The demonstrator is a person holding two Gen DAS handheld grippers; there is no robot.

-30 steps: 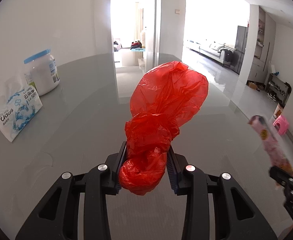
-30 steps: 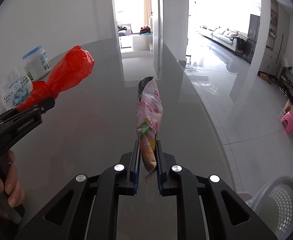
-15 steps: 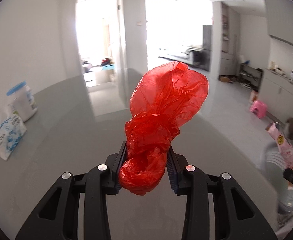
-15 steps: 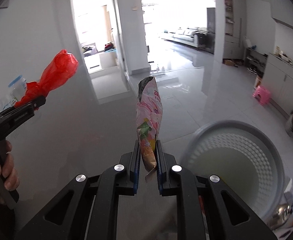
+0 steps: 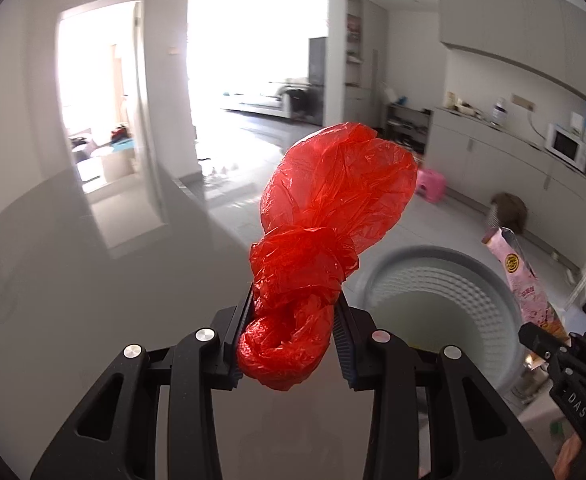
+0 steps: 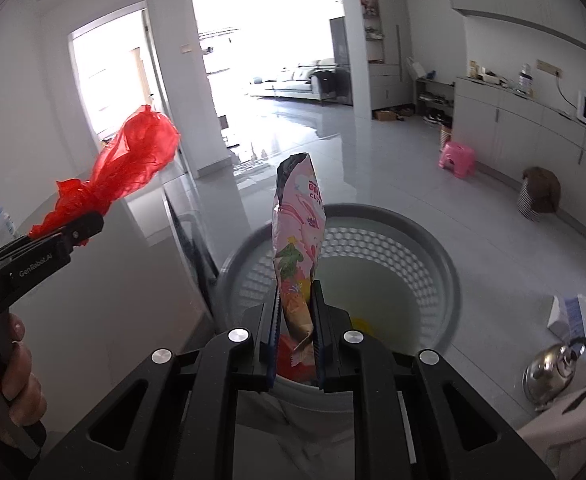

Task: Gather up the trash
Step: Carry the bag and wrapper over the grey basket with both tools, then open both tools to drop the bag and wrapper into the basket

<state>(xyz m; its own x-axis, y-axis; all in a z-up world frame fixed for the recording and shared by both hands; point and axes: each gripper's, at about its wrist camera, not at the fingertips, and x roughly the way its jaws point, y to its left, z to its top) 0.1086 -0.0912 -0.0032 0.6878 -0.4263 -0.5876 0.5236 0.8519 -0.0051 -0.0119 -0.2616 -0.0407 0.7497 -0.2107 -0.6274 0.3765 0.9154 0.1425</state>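
Left tongs (image 5: 293,332) and right tongs (image 6: 296,334) both clamped, pointing downward.

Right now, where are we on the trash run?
Done: both pieces are picked up, and some scraps already lie in the bin. In hand: left tongs shut on the red bag, right tongs shut on the snack packet, which hangs over the bin's mouth. Left: release both into the bin; the red bag is off to the bin's left.

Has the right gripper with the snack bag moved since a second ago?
Yes. The right gripper carried the snack bag off the table to above the gray basket.
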